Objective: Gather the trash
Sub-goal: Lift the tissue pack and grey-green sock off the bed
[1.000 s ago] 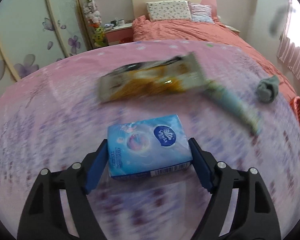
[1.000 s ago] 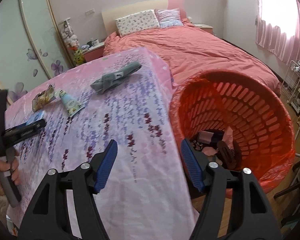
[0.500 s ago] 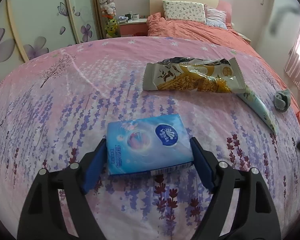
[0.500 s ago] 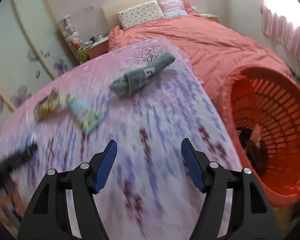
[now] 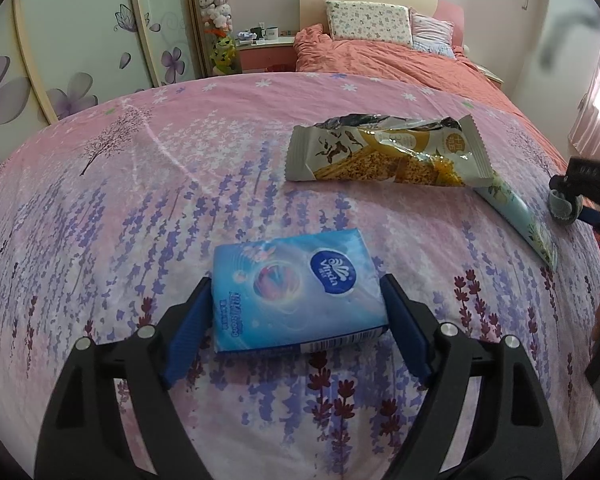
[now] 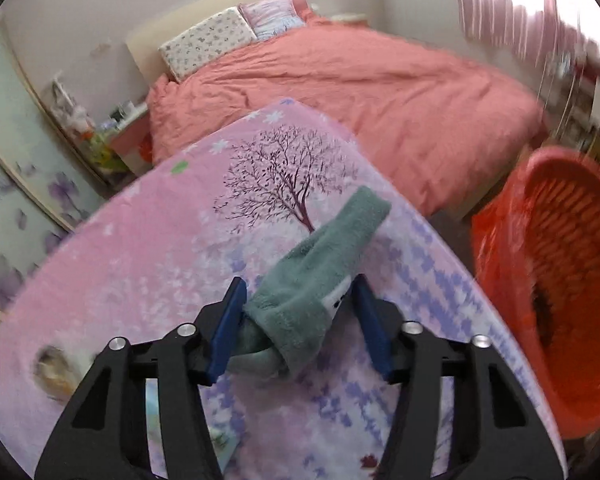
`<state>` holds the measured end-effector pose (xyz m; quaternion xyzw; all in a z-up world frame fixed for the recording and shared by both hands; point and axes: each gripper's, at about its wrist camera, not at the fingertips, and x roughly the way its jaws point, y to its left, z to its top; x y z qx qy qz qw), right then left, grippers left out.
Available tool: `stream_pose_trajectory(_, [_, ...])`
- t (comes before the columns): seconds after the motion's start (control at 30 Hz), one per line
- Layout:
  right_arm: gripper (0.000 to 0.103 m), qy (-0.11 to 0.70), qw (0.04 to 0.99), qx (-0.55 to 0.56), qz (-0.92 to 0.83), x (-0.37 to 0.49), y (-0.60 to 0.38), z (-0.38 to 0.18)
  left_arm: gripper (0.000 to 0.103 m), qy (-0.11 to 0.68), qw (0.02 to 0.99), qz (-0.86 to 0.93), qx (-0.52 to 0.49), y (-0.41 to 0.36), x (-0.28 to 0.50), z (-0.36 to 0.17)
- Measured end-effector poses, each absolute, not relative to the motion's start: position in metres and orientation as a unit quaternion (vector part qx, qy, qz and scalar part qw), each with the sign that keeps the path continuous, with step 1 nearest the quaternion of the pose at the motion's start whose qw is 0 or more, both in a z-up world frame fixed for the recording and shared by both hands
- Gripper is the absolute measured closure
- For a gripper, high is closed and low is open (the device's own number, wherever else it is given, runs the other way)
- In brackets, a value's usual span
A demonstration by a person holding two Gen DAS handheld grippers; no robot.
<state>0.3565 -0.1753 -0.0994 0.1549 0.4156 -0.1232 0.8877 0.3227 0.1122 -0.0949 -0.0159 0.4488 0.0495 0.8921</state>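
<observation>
A: What are the left gripper [image 5: 296, 316] fingers doing?
B: Standing wide, touching both sides of the blue tissue pack [image 5: 296, 300].
A: And the right gripper [image 6: 300, 320]?
B: Its fingers have just been closing around the green sock [image 6: 316, 276].
A: What's underneath?
B: A pink flowery worktop [image 5: 140, 200]. The orange basket [image 6: 560, 280] sits right of the fingers.

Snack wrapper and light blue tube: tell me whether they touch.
Touching. The left wrist view shows the snack wrapper's right corner lying over the upper end of the light blue tube, no gap between them.
</observation>
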Motion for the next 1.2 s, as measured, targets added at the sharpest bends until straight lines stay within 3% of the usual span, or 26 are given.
stream_pose_trajectory(0.1, [0.081, 0.404, 0.901, 0.114, -0.109, 0.342, -0.169, -0.1, 0.023, 0.449, 0.892, 0.05, -0.016, 0.112, 0.323, -0.095])
stream_pose_trajectory(0.23, [0.09, 0.414, 0.905, 0.086, -0.055, 0.308, -0.168, -0.096, 0.023, 0.449, 0.892, 0.05, -0.016, 0.112, 0.323, -0.095])
stream_pose_trajectory(0.5, [0.091, 0.431, 0.901, 0.039, 0.046, 0.235, -0.161, -0.087, 0.022, 0.449, 0.892, 0.051, -0.016, 0.112, 0.324, -0.095])
stream_pose_trajectory(0.7, [0.091, 0.428, 0.896, -0.089, 0.076, 0.229, -0.117, -0.077, 0.022, 0.449, 0.892, 0.051, -0.015, 0.111, 0.324, -0.094])
stream_pose_trajectory(1.0, [0.087, 0.429, 0.901, 0.022, 0.051, 0.254, -0.128, -0.097, 0.022, 0.449, 0.892, 0.051, -0.016, 0.111, 0.324, -0.094])
stream_pose_trajectory(1.2, [0.087, 0.42, 0.907, 0.003, 0.037, 0.249, -0.123, -0.099, 0.022, 0.449, 0.892, 0.052, -0.016, 0.11, 0.324, -0.094])
